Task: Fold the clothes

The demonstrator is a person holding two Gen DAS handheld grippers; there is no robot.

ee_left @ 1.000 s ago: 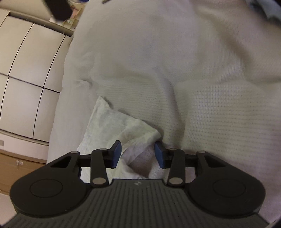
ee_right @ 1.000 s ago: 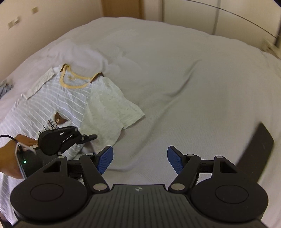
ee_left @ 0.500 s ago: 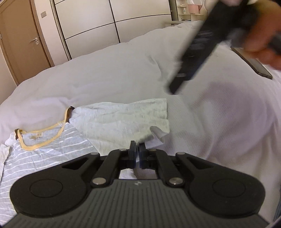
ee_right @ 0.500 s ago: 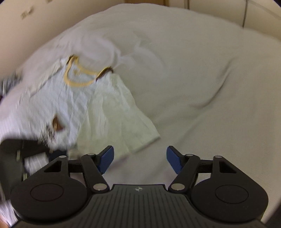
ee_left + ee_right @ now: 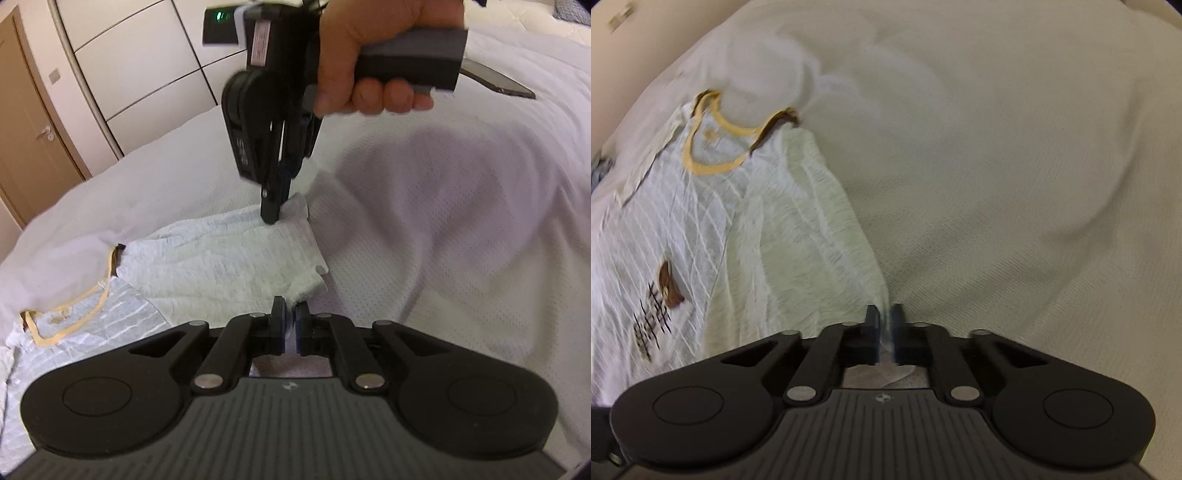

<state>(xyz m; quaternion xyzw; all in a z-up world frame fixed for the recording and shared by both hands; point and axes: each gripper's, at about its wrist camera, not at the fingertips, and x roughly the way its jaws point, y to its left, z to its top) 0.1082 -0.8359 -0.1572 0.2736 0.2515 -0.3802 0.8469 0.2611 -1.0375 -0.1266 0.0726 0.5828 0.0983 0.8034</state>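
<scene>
A white striped T-shirt (image 5: 701, 221) with a yellow collar (image 5: 713, 147) and a brown bear motif lies on the bed, one side flap (image 5: 229, 266) folded over. My left gripper (image 5: 290, 325) is shut on the near corner of that flap. A hand holds my right gripper (image 5: 271, 214) pointing steeply down at the flap's far corner. In the right wrist view the right gripper (image 5: 884, 332) has its jaws closing, with the fabric pinched between the pads.
The white bed cover (image 5: 443, 221) spreads wide to the right of the shirt. A dark phone (image 5: 495, 79) lies on it at the far right. Wardrobe doors (image 5: 129, 74) and a brown door (image 5: 26, 129) stand behind the bed.
My left gripper closed on the flap's near corner, rolled and lifted a little. My right gripper came down from open above the bed and closed on the flap's far corner.
</scene>
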